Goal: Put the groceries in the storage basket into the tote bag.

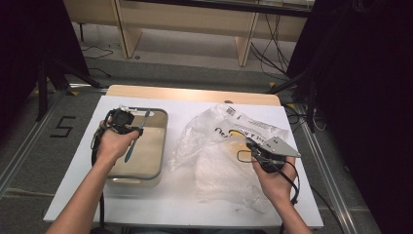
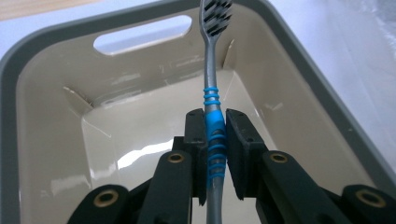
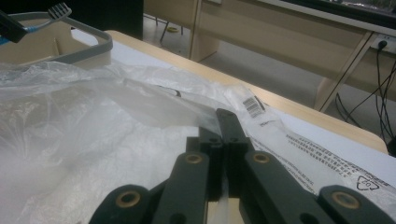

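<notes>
Overhead light brightens the counter (image 1: 146, 200), dark surroundings frame it, glare streaks the tray (image 2: 56, 154) floor, and nearest tongs appear slightly soft.

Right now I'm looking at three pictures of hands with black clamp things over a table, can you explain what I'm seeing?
A person holds a hand-held two-jaw gripper in each hand. The high view looks down from above the table; the other two come from cameras riding on each gripper.

On the white-covered table sit a beige plastic tub with a grey rim and a crumpled clear plastic bag with printing.

The left gripper is shut on a grey toothbrush with blue grip rings, held over the tub. The right gripper is shut on an edge of the bag.
</notes>
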Motion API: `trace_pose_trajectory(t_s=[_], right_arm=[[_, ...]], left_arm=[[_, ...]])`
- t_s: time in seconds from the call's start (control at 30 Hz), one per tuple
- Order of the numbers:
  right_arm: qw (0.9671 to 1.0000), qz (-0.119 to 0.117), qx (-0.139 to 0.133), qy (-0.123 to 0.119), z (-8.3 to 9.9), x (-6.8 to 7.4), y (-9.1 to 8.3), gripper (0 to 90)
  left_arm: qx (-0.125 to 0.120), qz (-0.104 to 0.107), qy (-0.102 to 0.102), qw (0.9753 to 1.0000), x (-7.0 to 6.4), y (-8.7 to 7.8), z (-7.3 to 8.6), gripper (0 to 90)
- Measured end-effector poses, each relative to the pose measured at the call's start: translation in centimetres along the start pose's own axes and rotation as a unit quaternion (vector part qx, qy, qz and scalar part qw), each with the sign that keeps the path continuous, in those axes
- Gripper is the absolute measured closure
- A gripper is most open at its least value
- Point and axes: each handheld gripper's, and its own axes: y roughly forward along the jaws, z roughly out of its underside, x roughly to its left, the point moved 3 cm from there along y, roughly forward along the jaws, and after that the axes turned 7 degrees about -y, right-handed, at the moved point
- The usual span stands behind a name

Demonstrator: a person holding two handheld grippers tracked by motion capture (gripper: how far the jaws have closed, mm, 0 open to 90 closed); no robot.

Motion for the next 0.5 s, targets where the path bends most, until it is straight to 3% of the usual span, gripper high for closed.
trace_pose_trajectory(t_s=[0.5], right_arm=[[1.0000,-0.001,0.000,0.000,0.0,0.0,0.0,90.0]], left_arm=[[-0.024,0.018,0.018,0.9994,-1.7,-2.0,-0.8,78.6]])
